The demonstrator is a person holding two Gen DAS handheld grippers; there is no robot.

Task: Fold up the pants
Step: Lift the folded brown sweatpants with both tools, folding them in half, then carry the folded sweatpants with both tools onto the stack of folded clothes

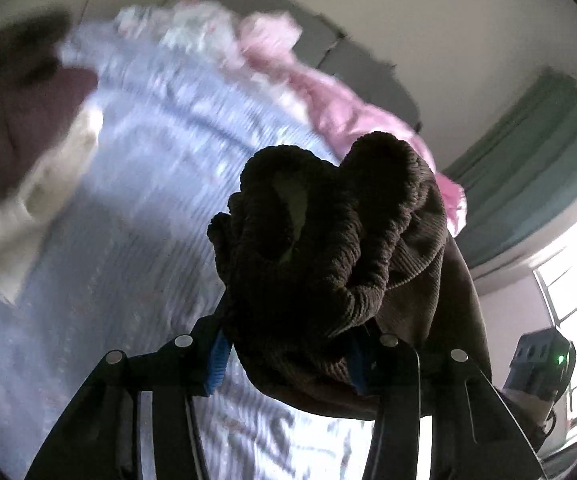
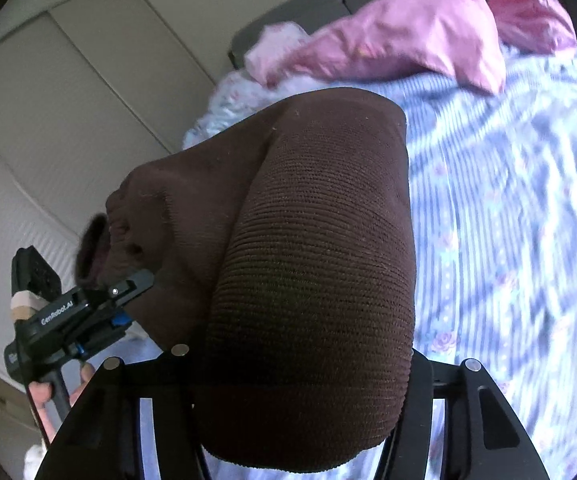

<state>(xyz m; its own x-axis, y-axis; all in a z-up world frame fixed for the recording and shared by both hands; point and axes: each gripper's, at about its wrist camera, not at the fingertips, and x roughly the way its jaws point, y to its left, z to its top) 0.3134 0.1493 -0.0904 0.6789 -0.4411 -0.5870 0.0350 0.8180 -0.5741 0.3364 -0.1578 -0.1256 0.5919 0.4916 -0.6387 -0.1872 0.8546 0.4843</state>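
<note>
Here my left gripper [image 1: 288,344] and right gripper [image 2: 300,364] both have jaws clamped on brown knitted pants [image 2: 288,220], lifted above the bed [image 2: 508,220]. Soft, floppy, light; gathered waistband grips best.

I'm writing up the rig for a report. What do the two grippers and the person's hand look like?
Both grippers are matte black with angular, cut-out finger frames and round silver bolts. The left gripper has blue pads, white "GenRobot.AI" lettering on its side and beige tape near the back. A bare hand holds its black handle. The right gripper shows the same black frames.
</note>
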